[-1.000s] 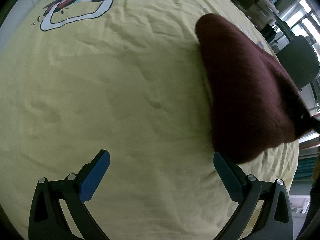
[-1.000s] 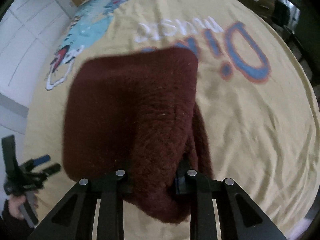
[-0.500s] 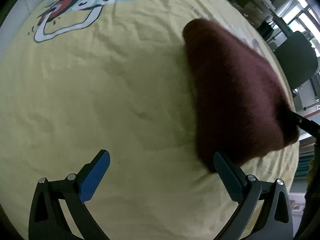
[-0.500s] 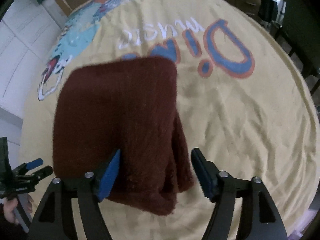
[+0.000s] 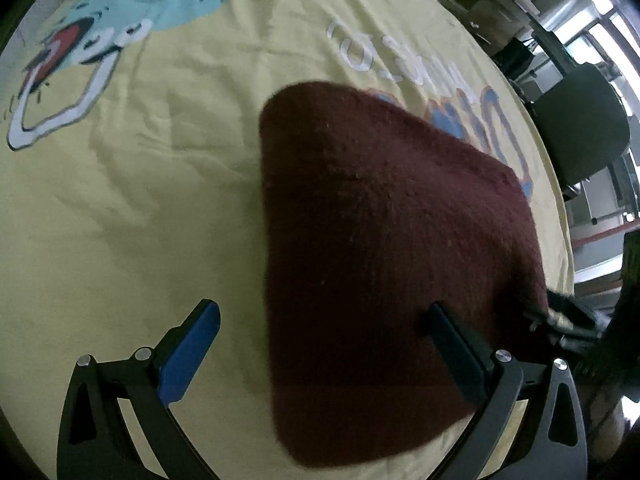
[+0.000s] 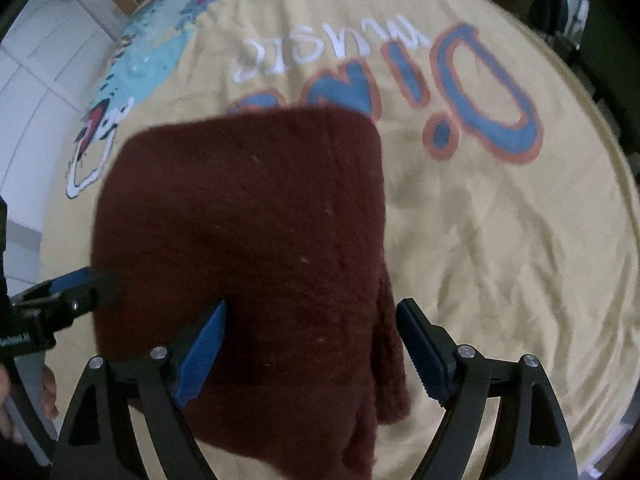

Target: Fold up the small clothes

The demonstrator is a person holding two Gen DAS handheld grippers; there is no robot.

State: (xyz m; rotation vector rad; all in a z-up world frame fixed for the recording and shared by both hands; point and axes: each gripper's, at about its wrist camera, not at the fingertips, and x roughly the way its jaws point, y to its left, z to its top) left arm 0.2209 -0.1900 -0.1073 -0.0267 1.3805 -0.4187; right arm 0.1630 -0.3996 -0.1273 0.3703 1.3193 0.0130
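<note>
Now the folded maroon knit garment (image 6: 248, 248) lies flat on the yellow printed cloth (image 6: 500, 240) covering the surface. Right tongs (image 6: 312, 344) have just been opening and straddle its near edge, gripping nothing. Left tongs (image 5: 324, 344) gape wide, empty, over the garment's left edge.

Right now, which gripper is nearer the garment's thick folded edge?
Right. The right gripper straddles the maroon garment's folded edge; the left gripper hovers over the opposite side.
</note>
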